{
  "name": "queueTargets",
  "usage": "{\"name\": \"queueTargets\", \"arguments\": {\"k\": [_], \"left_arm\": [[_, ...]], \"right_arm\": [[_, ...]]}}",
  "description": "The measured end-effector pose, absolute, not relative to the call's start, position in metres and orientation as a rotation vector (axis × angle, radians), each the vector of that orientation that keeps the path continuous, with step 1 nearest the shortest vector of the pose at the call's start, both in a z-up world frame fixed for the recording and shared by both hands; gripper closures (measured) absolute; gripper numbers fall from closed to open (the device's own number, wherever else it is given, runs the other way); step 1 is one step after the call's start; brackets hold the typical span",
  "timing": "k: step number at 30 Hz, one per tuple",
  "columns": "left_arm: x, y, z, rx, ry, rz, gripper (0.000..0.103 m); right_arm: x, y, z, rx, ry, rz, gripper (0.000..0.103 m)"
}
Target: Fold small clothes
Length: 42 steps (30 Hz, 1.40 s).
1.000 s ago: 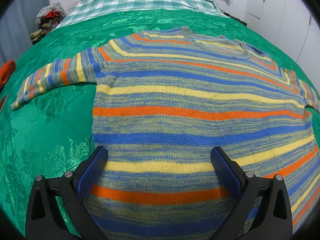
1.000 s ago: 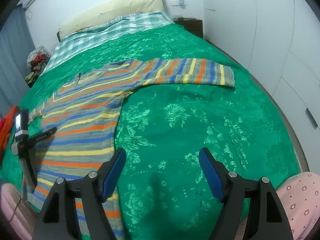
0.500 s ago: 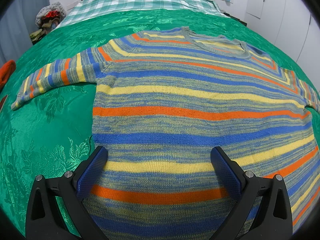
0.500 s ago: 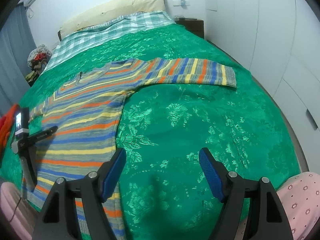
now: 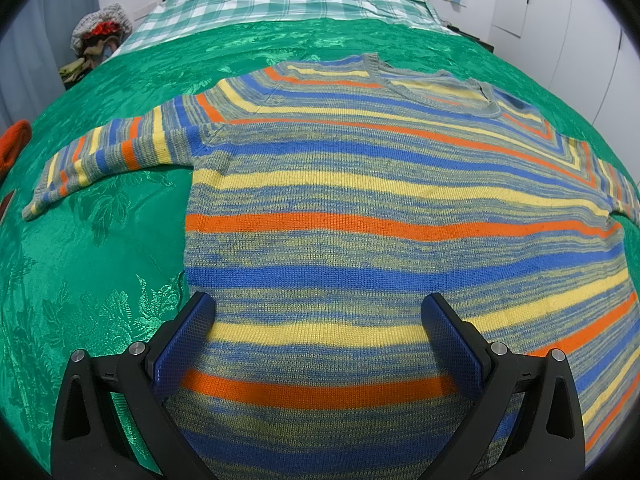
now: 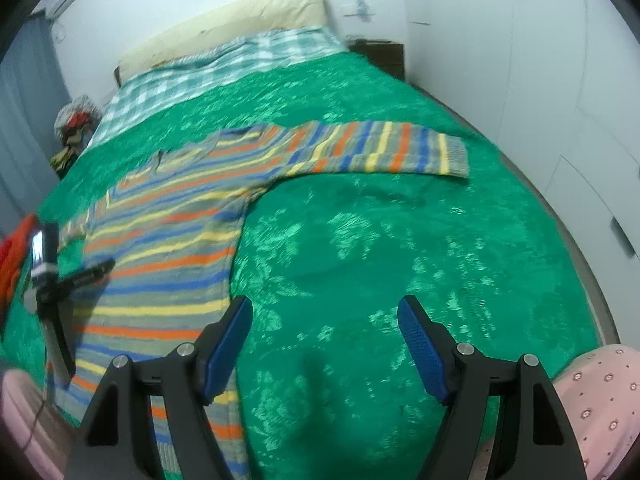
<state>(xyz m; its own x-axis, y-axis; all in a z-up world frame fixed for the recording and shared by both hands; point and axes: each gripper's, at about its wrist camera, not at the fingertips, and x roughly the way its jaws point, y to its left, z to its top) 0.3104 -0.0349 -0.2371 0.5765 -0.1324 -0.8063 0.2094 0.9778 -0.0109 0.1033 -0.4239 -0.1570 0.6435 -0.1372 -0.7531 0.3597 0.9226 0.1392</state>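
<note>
Striped knit sweater in blue, yellow and orange [image 5: 380, 216] spread flat, front up, on green brocade bedspread [image 5: 92, 280], sleeves out sideways, ready for a first fold. Left gripper [image 5: 316, 340] over lower body, fingers spread, holding nothing. Right gripper [image 6: 324, 344] over bare bedspread beside hem, fingers likewise spread.
</note>
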Motion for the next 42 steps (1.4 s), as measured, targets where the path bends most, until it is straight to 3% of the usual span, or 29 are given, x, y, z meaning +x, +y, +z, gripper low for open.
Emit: {"name": "queueTargets", "arguments": {"k": [12, 18, 24, 27, 29, 31, 32, 33, 37, 42], "left_arm": [[0.310, -0.035, -0.237, 0.089, 0.936, -0.200, 0.000], [0.310, -0.035, -0.237, 0.089, 0.936, -0.200, 0.000], [0.310, -0.036, -0.237, 0.089, 0.936, -0.199, 0.000], [0.311, -0.036, -0.237, 0.088, 0.936, -0.200, 0.000], [0.311, -0.036, -0.237, 0.089, 0.936, -0.199, 0.000], [0.311, -0.036, -0.237, 0.089, 0.935, -0.199, 0.000], [0.311, -0.036, -0.237, 0.089, 0.936, -0.199, 0.000], [0.311, -0.036, -0.237, 0.088, 0.936, -0.200, 0.000], [0.311, -0.037, -0.237, 0.099, 0.941, -0.193, 0.000], [0.313, -0.030, -0.222, 0.076, 1.001, -0.208, 0.001]], "right_arm": [[0.110, -0.469, -0.154, 0.477, 0.806, -0.261, 0.029], [0.157, -0.590, -0.145, 0.653, 0.711, -0.340, 0.028], [0.212, -0.680, -0.192, 0.909, 0.814, -0.333, 0.030], [0.223, -0.690, -0.212, 1.005, 0.822, -0.298, 0.038], [0.233, -0.690, -0.219, 1.048, 0.813, -0.229, 0.049], [0.246, -0.687, -0.229, 1.066, 0.866, -0.185, 0.068], [0.251, -0.683, -0.235, 1.037, 0.920, -0.220, 0.097], [0.252, -0.681, -0.237, 1.001, 0.957, -0.268, 0.101], [0.254, -0.668, -0.208, 0.846, 0.914, -0.375, 0.101], [0.293, -0.598, -0.111, 0.607, 0.817, -0.196, 0.101]]}}
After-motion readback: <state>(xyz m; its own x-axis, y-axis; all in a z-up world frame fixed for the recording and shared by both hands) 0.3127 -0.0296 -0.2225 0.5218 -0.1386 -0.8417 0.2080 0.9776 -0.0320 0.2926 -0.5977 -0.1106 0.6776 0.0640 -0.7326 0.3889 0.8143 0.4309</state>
